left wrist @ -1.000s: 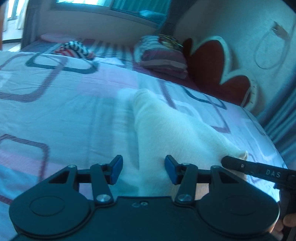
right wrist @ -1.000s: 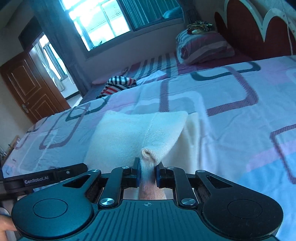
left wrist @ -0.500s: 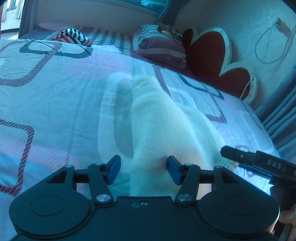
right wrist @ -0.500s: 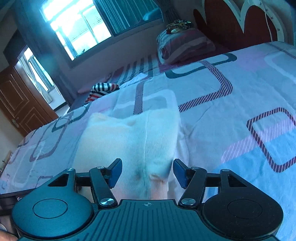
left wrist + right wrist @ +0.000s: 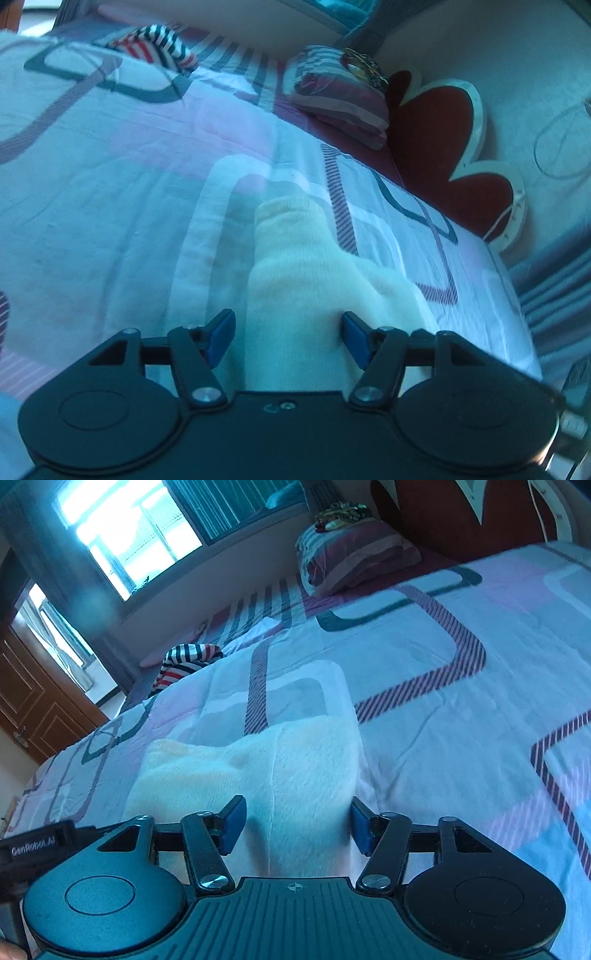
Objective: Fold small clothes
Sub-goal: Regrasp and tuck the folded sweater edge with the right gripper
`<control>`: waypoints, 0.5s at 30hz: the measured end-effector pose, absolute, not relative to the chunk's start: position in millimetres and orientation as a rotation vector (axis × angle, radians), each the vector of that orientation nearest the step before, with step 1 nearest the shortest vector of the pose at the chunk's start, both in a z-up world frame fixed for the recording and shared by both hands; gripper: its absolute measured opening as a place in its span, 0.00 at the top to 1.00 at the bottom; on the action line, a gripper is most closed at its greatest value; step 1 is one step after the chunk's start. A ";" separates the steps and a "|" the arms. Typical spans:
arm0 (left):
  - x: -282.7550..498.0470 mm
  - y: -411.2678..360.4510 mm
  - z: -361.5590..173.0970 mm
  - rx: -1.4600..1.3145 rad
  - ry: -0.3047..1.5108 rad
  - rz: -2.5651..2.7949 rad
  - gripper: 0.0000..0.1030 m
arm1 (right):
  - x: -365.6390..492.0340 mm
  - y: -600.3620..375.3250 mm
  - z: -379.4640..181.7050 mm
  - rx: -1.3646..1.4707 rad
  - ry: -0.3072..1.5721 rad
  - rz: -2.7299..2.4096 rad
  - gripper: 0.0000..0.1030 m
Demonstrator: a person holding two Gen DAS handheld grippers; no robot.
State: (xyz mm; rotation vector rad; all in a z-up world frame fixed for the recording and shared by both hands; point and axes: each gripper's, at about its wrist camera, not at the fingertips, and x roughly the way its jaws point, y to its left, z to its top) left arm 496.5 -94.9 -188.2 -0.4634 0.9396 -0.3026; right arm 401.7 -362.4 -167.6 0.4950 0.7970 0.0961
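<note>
A small cream-white knit garment (image 5: pixel 303 280) lies folded on the patterned bedspread (image 5: pixel 110 192). In the left wrist view my left gripper (image 5: pixel 288 338) is open, its blue pads either side of the garment's near end, holding nothing. In the right wrist view the same garment (image 5: pixel 266 771) lies flat with a seam down its middle. My right gripper (image 5: pixel 295 823) is open and empty, jaws wide over the garment's near edge. Part of the left tool (image 5: pixel 33 845) shows at the left edge of that view.
A striped red, white and dark garment (image 5: pixel 188 661) lies at the far side of the bed. A striped pillow (image 5: pixel 354 557) sits by the red heart-shaped headboard (image 5: pixel 443 147). A wooden door (image 5: pixel 33 709) and a window (image 5: pixel 122 535) are beyond the bed.
My right gripper was shut on a pinch of the white garment one second ago; it has let go and now stands wide open. Both grippers have shifted slightly over the garment.
</note>
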 end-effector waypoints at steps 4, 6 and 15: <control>497.5 -93.7 -192.1 -0.452 0.887 -0.288 0.56 | 408.4 -346.4 -160.9 0.357 0.749 0.126 0.80; 494.9 -94.2 -193.4 -0.452 0.864 -0.278 0.59 | 411.7 -337.0 -159.0 0.283 0.722 0.154 0.82; 499.3 -98.8 -195.8 -0.437 0.884 -0.260 0.43 | 415.1 -353.5 -180.9 0.282 0.766 0.116 0.82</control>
